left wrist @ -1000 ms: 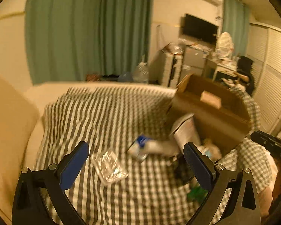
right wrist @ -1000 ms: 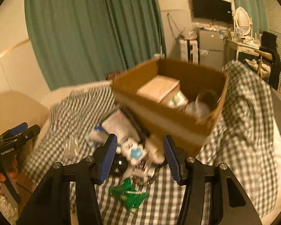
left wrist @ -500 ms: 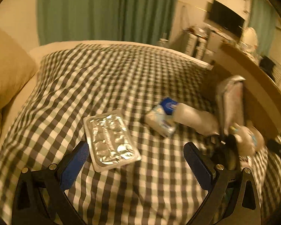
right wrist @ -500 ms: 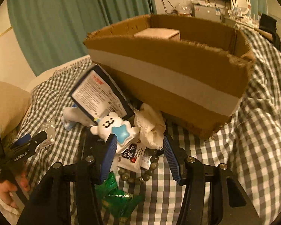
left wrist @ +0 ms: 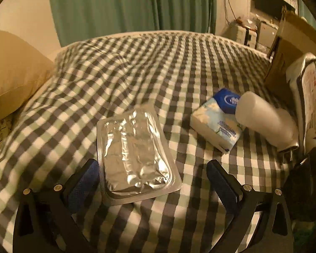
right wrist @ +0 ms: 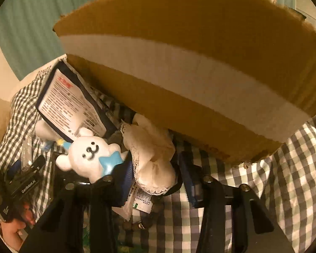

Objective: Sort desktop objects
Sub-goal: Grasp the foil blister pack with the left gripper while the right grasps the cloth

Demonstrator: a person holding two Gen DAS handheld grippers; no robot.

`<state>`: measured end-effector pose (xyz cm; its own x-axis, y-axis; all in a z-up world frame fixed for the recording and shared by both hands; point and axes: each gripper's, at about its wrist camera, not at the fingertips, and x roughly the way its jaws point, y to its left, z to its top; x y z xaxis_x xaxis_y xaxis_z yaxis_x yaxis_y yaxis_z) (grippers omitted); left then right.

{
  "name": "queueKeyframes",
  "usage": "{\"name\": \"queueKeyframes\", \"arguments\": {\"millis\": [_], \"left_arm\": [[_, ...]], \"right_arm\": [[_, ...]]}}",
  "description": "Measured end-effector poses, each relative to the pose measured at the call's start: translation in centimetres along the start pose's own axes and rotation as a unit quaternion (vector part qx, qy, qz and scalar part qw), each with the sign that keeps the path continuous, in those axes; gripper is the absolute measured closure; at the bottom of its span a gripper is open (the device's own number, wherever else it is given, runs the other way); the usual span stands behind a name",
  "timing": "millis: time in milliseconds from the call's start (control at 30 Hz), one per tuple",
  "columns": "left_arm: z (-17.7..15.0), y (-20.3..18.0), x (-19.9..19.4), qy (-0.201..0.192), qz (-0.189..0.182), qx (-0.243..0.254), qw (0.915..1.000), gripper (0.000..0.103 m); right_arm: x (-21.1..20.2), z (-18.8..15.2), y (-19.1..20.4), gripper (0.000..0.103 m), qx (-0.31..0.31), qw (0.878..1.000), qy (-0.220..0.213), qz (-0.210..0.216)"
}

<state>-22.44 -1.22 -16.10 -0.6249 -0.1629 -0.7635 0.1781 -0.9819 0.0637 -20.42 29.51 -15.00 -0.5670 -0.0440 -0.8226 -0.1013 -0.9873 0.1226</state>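
While both hands have dropped toward the checked bedspread [left wrist: 158, 63], the left gripper [left wrist: 152, 181] now straddles the foil blister pack [left wrist: 134, 154], fingers wide apart, not pressing it. Lower than before, the right gripper [right wrist: 155, 179] is closing around the cream lace pouch [right wrist: 151, 154] beside the cardboard box [right wrist: 189, 52].

left wrist: close, angled down at checked bedspread [left wrist: 158, 67] | right wrist: close, facing cardboard box [right wrist: 200, 42] | shared: bedspread
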Motion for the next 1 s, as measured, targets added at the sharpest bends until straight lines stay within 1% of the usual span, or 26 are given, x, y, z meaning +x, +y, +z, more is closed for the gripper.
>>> {"name": "queueKeyframes", "arguments": {"millis": [33, 67, 133, 167, 200, 233, 300, 400, 600, 667, 733, 833, 867, 967, 1000], "left_arm": [[0.1, 0.0, 0.0, 0.000, -0.010, -0.003, 0.9999, 0.000], [0.1, 0.2, 0.0, -0.002, -0.023, -0.006, 0.9997, 0.002], [0.0, 0.6, -0.2, 0.000, -0.054, -0.012, 0.9985, 0.033], [0.0, 0.7, -0.3, 0.002, -0.054, -0.015, 0.9984, 0.035], [-0.1, 0.9, -0.4, 0.003, -0.059, -0.018, 0.9981, 0.043], [-0.2, 1.2, -0.6, 0.003, -0.064, -0.020, 0.9977, 0.056], [-0.1, 1.6, -0.8, 0.006, -0.075, -0.026, 0.9969, 0.067], [-0.2, 2.2, -1.3, 0.010, -0.091, -0.033, 0.9953, 0.072], [-0.7, 3.1, -2.5, 0.003, -0.102, -0.032, 0.9943, 0.080], [-0.9, 3.5, -3.2, -0.004, -0.101, -0.035, 0.9942, 0.082], [-0.8, 4.2, -3.7, -0.010, -0.101, -0.041, 0.9940, 0.082], [-0.5, 5.3, -4.5, -0.034, -0.079, -0.061, 0.9945, 0.081], [-0.2, 5.8, -4.7, -0.041, -0.077, -0.070, 0.9938, 0.081], [0.4, 7.1, -3.8, -0.034, -0.076, -0.096, 0.9918, 0.077], [0.5, 7.4, -3.5, -0.035, -0.074, -0.101, 0.9915, 0.077]], "right_arm": [[0.2, -0.1, 0.0, 0.082, -0.001, 1.000, 0.008, 0.006], [0.2, -0.3, 0.1, 0.083, -0.003, 1.000, 0.011, 0.007], [-0.4, -0.7, 0.6, 0.088, -0.022, 1.000, 0.004, 0.000], [-0.7, -0.9, 0.8, 0.089, -0.028, 1.000, 0.001, -0.002], [-1.0, -1.1, 0.9, 0.089, -0.030, 1.000, -0.001, -0.003], [-1.3, -1.2, 0.9, 0.090, -0.031, 1.000, -0.003, -0.001], [-2.0, -1.7, 0.8, 0.091, -0.028, 1.000, -0.006, 0.002], [-2.8, -2.4, 0.4, 0.092, -0.023, 1.000, -0.008, 0.006], [-4.4, -3.3, -0.1, 0.092, -0.013, 1.000, -0.014, 0.018], [-4.3, -2.9, 0.2, 0.092, -0.014, 1.000, -0.014, 0.020], [-4.3, -2.7, -0.2, 0.092, -0.013, 1.000, -0.013, 0.022], [-4.9, -3.0, -0.6, 0.092, -0.012, 0.999, -0.015, 0.025], [-5.0, -3.1, -0.7, 0.092, -0.013, 0.999, -0.016, 0.026], [-4.8, -2.4, -1.0, 0.092, -0.013, 0.999, -0.015, 0.027], [-5.4, -2.7, -1.7, 0.092, -0.012, 0.999, -0.015, 0.027]]}}
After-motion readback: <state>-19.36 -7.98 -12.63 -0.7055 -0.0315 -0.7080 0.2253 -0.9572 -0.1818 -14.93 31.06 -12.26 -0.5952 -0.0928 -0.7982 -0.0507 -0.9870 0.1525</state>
